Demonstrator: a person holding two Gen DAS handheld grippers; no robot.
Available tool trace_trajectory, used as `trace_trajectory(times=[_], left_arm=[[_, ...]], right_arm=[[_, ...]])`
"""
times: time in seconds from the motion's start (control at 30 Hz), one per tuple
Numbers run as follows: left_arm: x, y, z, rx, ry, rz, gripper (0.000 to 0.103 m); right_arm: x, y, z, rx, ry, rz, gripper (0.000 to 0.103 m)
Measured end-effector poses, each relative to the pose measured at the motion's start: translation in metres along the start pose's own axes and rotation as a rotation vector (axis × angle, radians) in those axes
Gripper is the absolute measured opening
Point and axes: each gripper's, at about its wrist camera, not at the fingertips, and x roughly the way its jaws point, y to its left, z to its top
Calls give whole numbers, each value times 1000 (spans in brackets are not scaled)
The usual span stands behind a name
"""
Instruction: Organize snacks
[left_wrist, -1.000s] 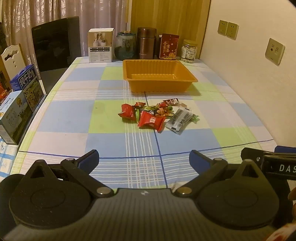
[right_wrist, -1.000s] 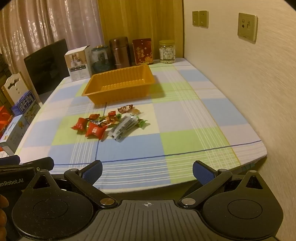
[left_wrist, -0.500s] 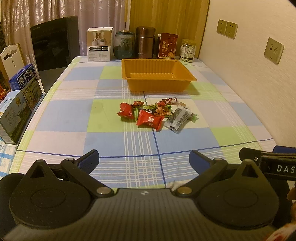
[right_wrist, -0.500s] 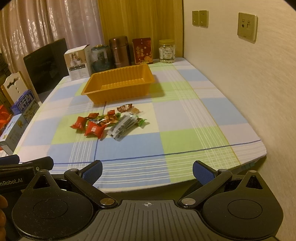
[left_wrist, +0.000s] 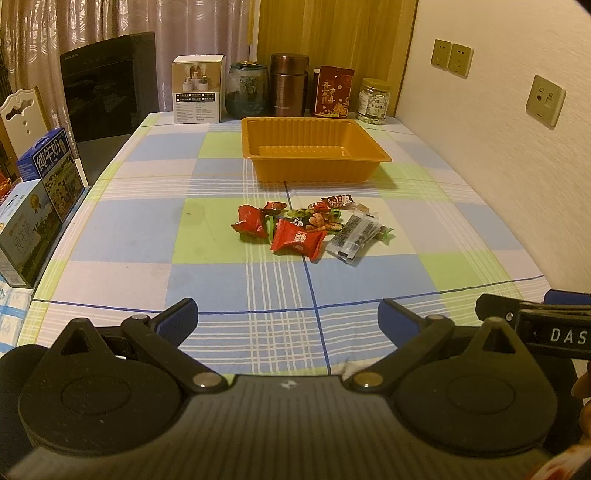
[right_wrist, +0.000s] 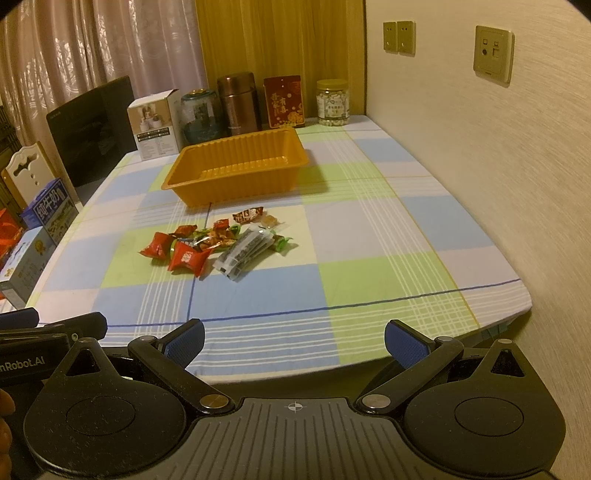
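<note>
A pile of snack packets (left_wrist: 310, 229) lies mid-table on the checked cloth: red wrappers (left_wrist: 297, 239), a clear packet with dark contents (left_wrist: 354, 234), small candies. The pile also shows in the right wrist view (right_wrist: 218, 245). An empty orange tray (left_wrist: 314, 153) stands just behind it, also in the right wrist view (right_wrist: 236, 170). My left gripper (left_wrist: 287, 318) is open and empty over the near table edge. My right gripper (right_wrist: 293, 341) is open and empty, at the near edge, right of the left one.
Along the back edge stand a white box (left_wrist: 197, 94), a glass jar (left_wrist: 248, 88), a brown flask (left_wrist: 289, 85), a red box (left_wrist: 332, 92) and a nut jar (left_wrist: 375, 101). Milk cartons (left_wrist: 33, 221) sit off the left side. A wall (right_wrist: 517, 166) runs along the right.
Both views have shifted slightly; the snack pile and tray sit a touch farther away. Both grippers stay open and empty.
</note>
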Motion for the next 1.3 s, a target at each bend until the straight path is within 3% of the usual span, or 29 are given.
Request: trace_trajectory(times=[1.3], left_arm=[[0,1,-2,-8,2,-4,103]], right_arm=[[0,-1,0,-1,-1,-2,103]])
